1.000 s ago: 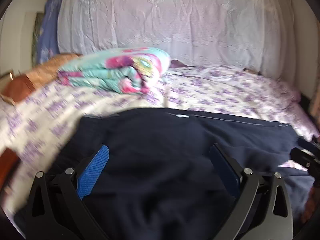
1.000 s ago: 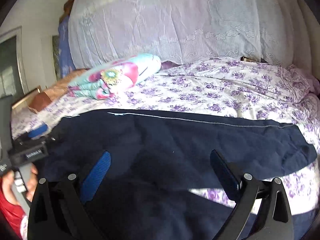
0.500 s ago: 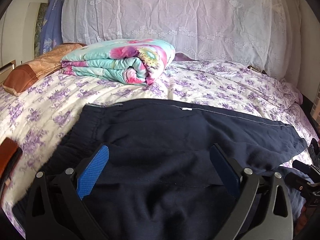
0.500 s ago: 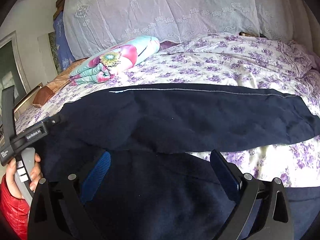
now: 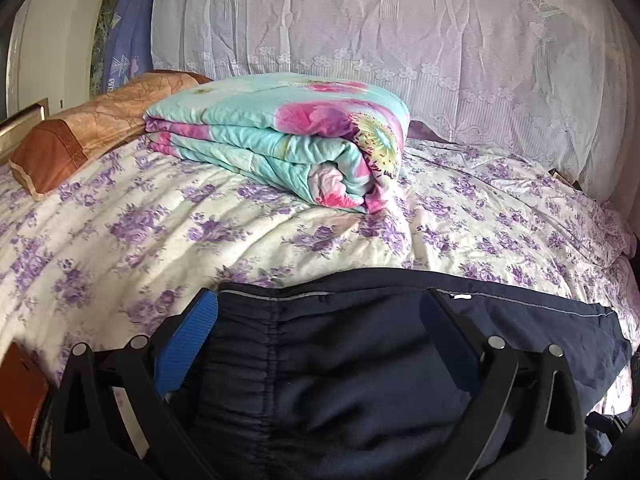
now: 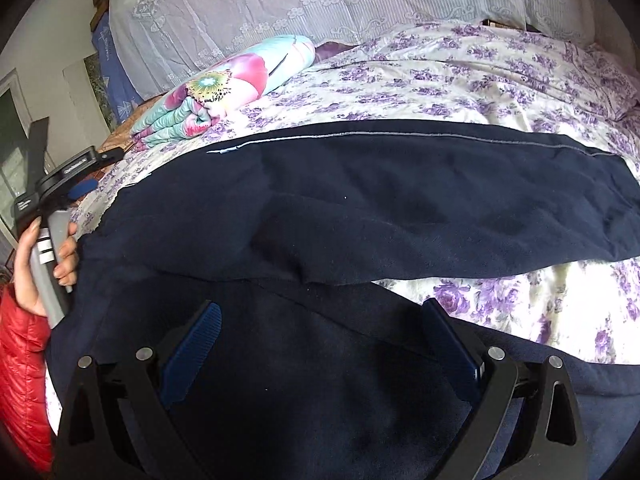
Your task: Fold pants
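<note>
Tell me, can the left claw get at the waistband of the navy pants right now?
Probably yes: the left claw hangs open right over the waistband, nothing lying between them.

**Soft cloth all over, hard plastic on the tools**

The pants (image 6: pixel 400 200) are matt navy knit cloth, slightly fuzzy, with a gathered waistband. The bedspread (image 5: pixel 200 232) is thin, creased printed cotton. A folded quilt (image 5: pixel 288 140) looks puffy and smooth. The curtain (image 5: pixel 400 40) is sheer, crinkled lace. Each gripper (image 5: pixel 320 328) has matt black plastic arms, shiny metal screws and ribbed blue rubbery pads (image 5: pixel 188 344).
</note>
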